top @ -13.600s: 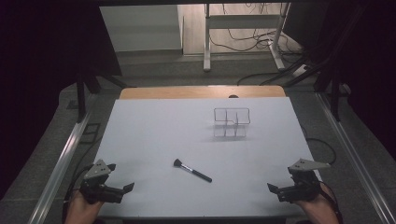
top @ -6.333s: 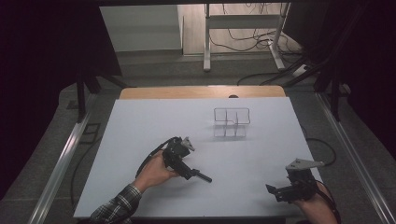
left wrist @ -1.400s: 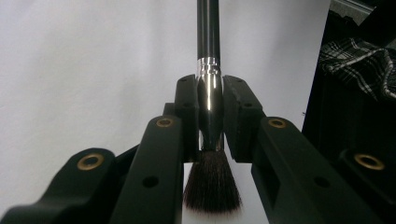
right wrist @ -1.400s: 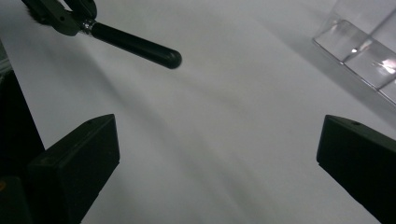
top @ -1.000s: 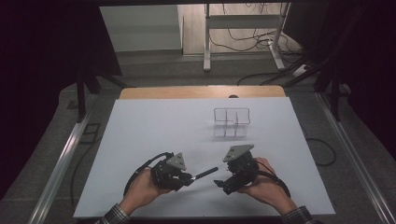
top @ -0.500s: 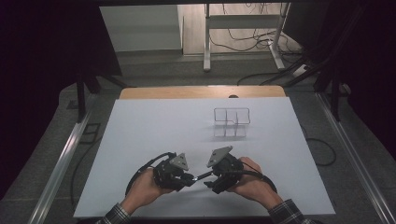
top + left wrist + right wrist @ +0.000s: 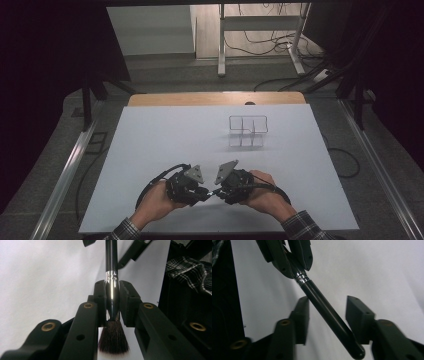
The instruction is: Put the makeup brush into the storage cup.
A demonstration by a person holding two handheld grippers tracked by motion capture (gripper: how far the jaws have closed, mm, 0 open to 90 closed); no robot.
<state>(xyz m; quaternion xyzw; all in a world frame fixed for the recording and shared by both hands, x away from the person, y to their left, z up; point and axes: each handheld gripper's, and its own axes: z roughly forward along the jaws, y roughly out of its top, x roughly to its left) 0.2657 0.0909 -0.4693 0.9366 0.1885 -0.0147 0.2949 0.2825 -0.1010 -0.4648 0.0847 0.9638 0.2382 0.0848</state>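
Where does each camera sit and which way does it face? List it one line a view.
High view: above the person's side, looking forward and down on the white table; both hands, left gripper and right gripper show.
Left gripper view: along its own jaws, shut on the brush.
Right gripper view: along its own jaws, which have just been closing, either side of the brush handle, not yet pressing.
Shared: both gripper views show the brush and the other gripper.

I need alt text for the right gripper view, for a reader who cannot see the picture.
A glossy black makeup brush handle with a silver metal band runs diagonally between the two black jaws of the right hand-held gripper, which have just been closing but do not yet press on it. At top left, the left hand-held gripper clamps the brush near the band, over a white table.
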